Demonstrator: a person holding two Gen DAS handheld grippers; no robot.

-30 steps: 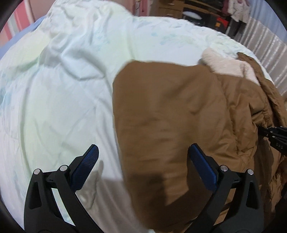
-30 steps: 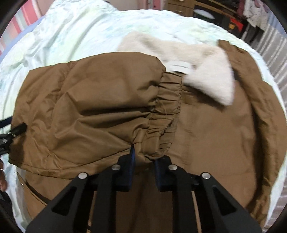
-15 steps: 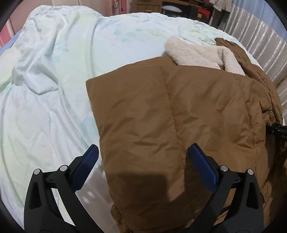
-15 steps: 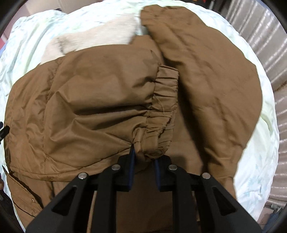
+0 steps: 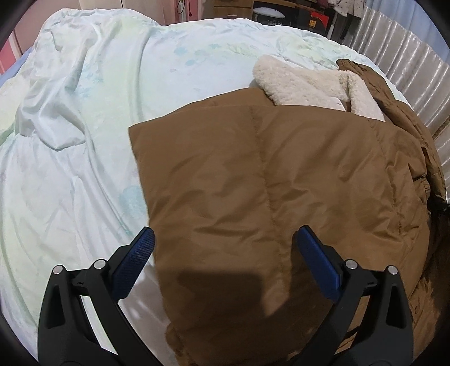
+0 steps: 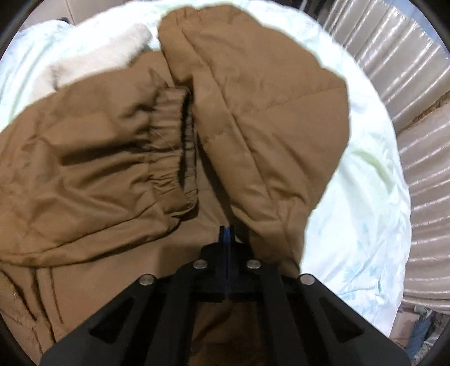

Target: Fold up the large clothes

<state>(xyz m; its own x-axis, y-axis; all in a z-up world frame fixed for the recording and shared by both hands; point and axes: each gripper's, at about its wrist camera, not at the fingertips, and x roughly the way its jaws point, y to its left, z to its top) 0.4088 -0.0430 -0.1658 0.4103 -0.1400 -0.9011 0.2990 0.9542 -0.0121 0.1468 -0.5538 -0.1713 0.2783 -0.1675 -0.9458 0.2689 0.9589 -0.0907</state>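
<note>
A large brown padded jacket (image 5: 281, 174) with a cream fleece collar (image 5: 306, 84) lies on the bed. My left gripper (image 5: 225, 253) is open and empty, hovering over the jacket's near left part. In the right wrist view the left sleeve with its elastic cuff (image 6: 174, 146) lies folded across the jacket body (image 6: 98, 281). The other sleeve (image 6: 267, 118) lies to the right. My right gripper (image 6: 226, 233) is shut with its pads together between the two sleeves, holding nothing that I can see.
A pale green and white duvet (image 5: 84, 140) covers the bed, rumpled at the left. A ribbed silver panel (image 6: 422, 98) runs along the bed's right edge. Dark furniture (image 5: 281, 14) stands beyond the far end.
The right gripper let go of the elastic cuff and closed fully; the sleeve now rests on the jacket. The left gripper's view shifted further over the jacket, staying open.
</note>
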